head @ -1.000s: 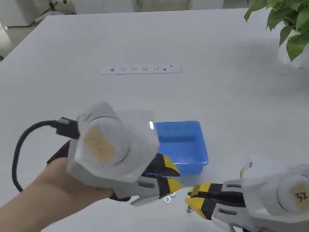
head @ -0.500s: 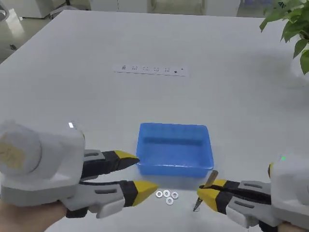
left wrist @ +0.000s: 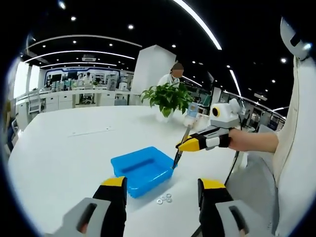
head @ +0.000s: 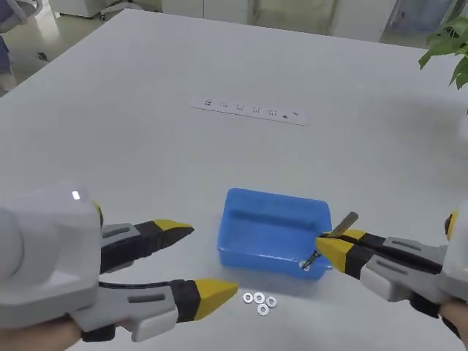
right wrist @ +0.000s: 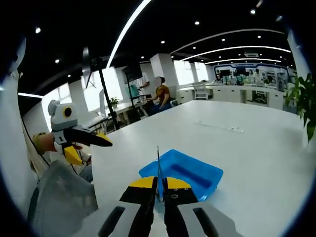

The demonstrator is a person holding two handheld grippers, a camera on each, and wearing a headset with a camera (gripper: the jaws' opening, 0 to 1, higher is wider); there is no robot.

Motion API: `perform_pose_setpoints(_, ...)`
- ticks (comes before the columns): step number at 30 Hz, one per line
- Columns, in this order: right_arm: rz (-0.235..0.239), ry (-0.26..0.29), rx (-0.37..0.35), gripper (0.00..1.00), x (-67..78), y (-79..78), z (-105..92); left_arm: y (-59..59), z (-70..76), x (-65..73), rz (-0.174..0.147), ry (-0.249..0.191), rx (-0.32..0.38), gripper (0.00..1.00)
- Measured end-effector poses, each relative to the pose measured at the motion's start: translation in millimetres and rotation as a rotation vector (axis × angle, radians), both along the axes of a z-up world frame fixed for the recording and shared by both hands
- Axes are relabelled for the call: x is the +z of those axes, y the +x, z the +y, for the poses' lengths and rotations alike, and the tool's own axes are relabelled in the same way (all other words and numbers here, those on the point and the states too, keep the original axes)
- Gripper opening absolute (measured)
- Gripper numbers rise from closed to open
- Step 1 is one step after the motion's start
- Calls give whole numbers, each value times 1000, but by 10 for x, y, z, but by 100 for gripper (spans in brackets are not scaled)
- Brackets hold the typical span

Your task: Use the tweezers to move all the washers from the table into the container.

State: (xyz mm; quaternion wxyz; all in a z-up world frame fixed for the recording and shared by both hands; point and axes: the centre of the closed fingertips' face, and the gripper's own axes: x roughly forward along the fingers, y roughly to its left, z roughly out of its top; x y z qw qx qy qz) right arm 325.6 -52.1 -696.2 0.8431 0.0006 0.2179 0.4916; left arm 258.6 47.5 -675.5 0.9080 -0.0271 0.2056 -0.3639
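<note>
Now, on the white table (head: 131,131), the blue container (head: 270,228) sits as before. Our left gripper (head: 213,259) has drawn off to its left, jaws spread and empty. Our right gripper (head: 325,247), clamped on the tweezers (head: 344,223), has lifted from the tabletop, so the tweezer tip is now at the container's front right corner. Four washers (head: 260,300) lie on the table just before the container. Whether the tip carries another, we cannot tell. We judge a drop is near.
</note>
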Motion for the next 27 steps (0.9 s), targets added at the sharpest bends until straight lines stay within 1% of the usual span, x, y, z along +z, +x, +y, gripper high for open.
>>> perform_pose_setpoints(1,-2,-6,-6,2,-11,46,12,10,10,6,-3,-2,10,61)
perform_pose_setpoints(2,-8,-15,-15,2,-22,83,12,22,20,24,-16,-3,19,64)
perform_pose_setpoints(4,-27,-31,-34,2,-49,174,7,56,61,39,-33,7,47,72)
perform_pose_setpoints(5,-41,-32,-43,2,-60,226,7,61,82,39,-39,22,53,75)
perform_pose_setpoints(6,-40,-32,-48,2,-75,257,4,68,103,34,-42,37,60,77)
perform_pose_setpoints(7,-46,-36,-65,2,-104,317,-11,90,152,35,-59,63,77,79)
perform_pose_setpoints(8,-42,-43,-72,2,-137,355,-21,100,172,44,-69,69,85,82)
perform_pose_setpoints(11,-23,-55,-109,2,-241,474,-62,117,240,69,-76,60,115,92)
perform_pose_setpoints(13,-23,-66,-126,2,-299,546,-81,120,283,84,-82,48,129,96)
perform_pose_setpoints(14,-27,-82,-134,2,-343,582,-88,129,311,93,-86,35,146,98)
perform_pose_setpoints(16,-36,-104,-137,2,-401,620,-82,133,345,90,-87,23,159,99)
perform_pose_setpoints(17,-33,-109,-137,2,-420,628,-75,135,352,91,-89,21,163,99)
perform_pose_setpoints(20,-32,-115,-124,2,-470,628,-26,146,385,82,-94,35,173,99)
perform_pose_setpoints(25,-38,-162,-95,2,-606,609,20,164,447,101,-100,31,196,99)
perform_pose_setpoints(26,-40,-166,-92,2,-633,610,11,166,457,100,-101,34,200,99)
perform_pose_setpoints(27,-38,-166,-89,2,-635,603,13,170,481,106,-108,39,209,99)
